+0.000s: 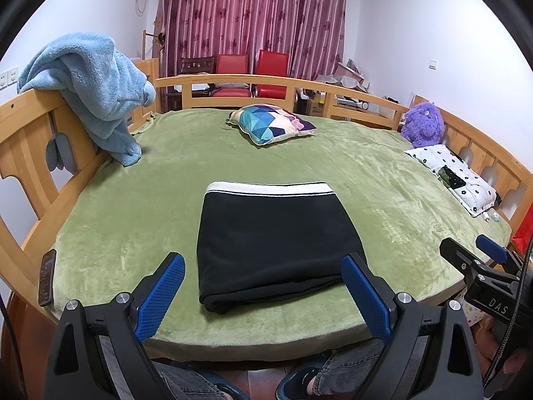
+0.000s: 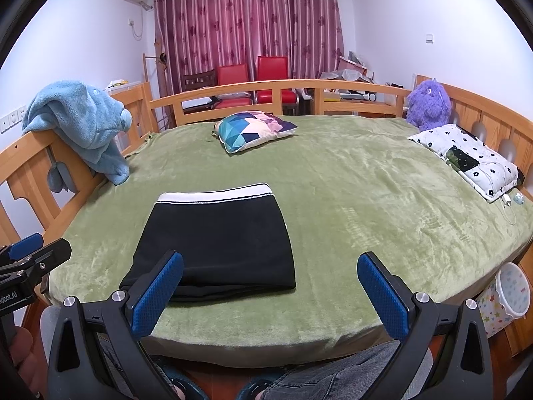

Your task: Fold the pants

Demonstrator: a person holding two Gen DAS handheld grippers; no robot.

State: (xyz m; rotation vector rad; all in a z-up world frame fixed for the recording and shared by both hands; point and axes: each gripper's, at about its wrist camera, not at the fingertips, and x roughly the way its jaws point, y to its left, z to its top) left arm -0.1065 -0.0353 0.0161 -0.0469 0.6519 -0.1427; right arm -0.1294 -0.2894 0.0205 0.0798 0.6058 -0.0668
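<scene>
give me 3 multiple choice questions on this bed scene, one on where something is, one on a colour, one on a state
1. Where is the purple plush toy?
A. far right corner of the bed
B. on the folded pants
C. on a red chair

2. What colour is the waistband of the pants?
A. red
B. white
C. yellow

3. What state are the left gripper and right gripper in?
A. both open, holding nothing
B. both shut on the pants
C. only the left shut

Answers: 1 A, it sits against the rail by the floral pillow. 2 B, a white band tops the black cloth. 3 A, the fingers stand wide apart.
</scene>
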